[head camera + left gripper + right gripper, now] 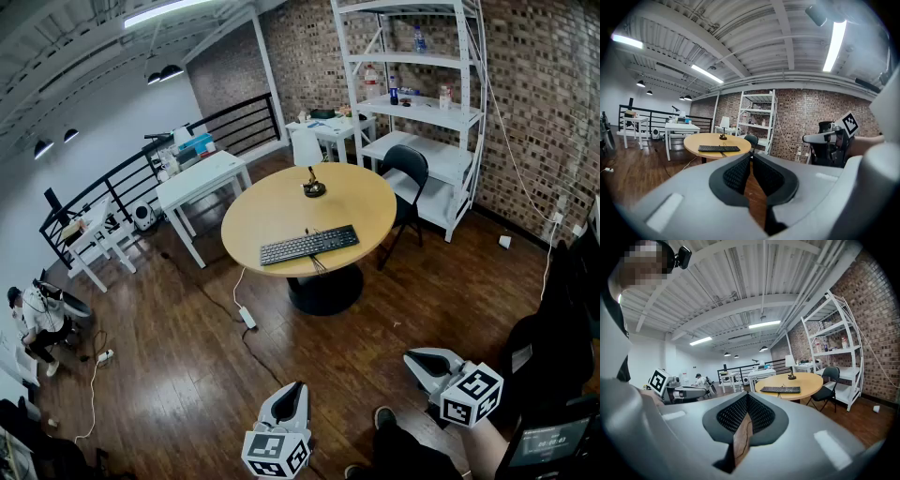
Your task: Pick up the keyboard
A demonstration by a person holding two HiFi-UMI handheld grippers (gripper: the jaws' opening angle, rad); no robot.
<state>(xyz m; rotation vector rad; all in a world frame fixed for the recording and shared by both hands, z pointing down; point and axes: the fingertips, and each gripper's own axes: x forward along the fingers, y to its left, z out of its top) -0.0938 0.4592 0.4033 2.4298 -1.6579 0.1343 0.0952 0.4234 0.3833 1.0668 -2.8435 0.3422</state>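
Left gripper: hovering at 6 o'clock over open floor, jaws pressing together, empty.
Keyboard: lying near the round surface, at its 6 o'clock edge, far from both grippers.
Right gripper: hovering at 5 o'clock, jaws pressing together, empty.

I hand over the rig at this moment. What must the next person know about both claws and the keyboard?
Left claw: shut, empty, held over the wooden floor, far from the table.
Right claw: shut, empty, beside the left one, equally far away.
Keyboard: lies flat on the round table, near the edge facing us. A cable seems to run from it over that edge.
Done: nothing yet; the keyboard is untouched.
Left: walk to the table, open the claws, grip the keyboard and lift it, probably minding the cable.
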